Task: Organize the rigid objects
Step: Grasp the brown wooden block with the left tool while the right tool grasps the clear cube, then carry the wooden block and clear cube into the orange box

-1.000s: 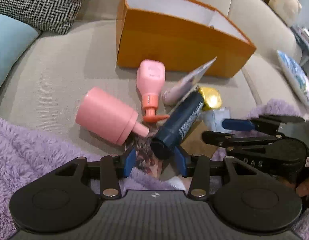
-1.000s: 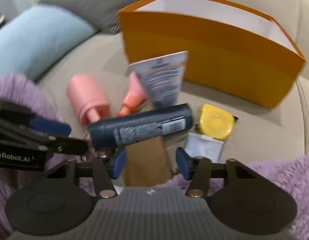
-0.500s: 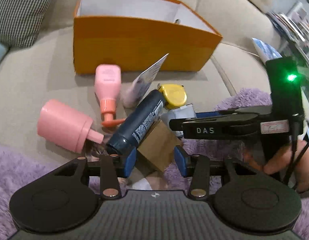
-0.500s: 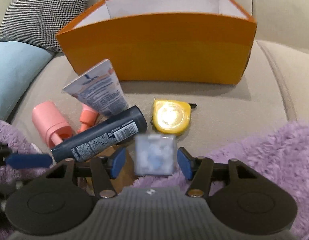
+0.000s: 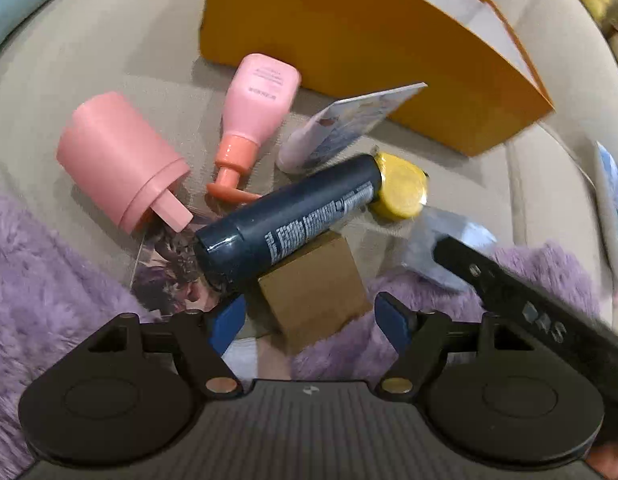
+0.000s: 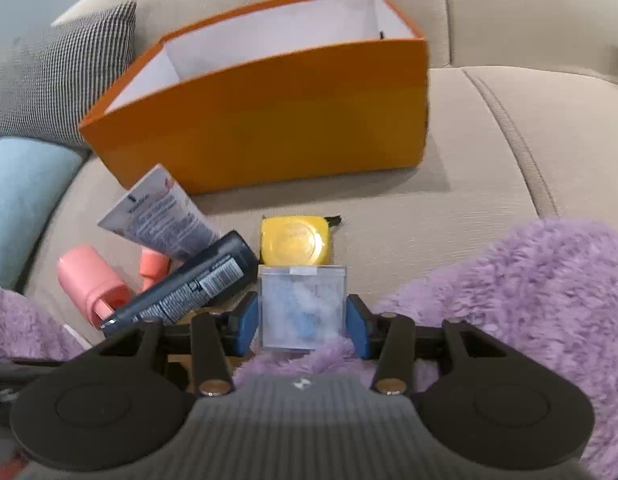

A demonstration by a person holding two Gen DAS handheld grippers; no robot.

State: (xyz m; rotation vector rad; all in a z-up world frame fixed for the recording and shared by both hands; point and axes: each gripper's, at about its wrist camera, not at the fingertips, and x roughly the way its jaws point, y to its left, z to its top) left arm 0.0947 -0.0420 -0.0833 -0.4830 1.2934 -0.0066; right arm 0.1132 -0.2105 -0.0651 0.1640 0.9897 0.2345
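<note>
While your right tongs (image 6: 303, 318) are closing on the clear plastic box's (image 6: 301, 304) slippery, rigid sides, your left tongs (image 5: 311, 322) are spreading around the cardboard box (image 5: 313, 292).

I count one open orange cardboard box (image 6: 269, 120) at twelve o'clock, two pink plastic bottles (image 5: 121, 160) (image 5: 257, 104), one dark blue cylindrical can (image 5: 293, 216), one white squeeze tube (image 6: 161, 216), one yellow tape measure (image 6: 295, 240), one clear plastic cube (image 6: 301, 306), one brown cardboard block (image 5: 313, 292).
</note>
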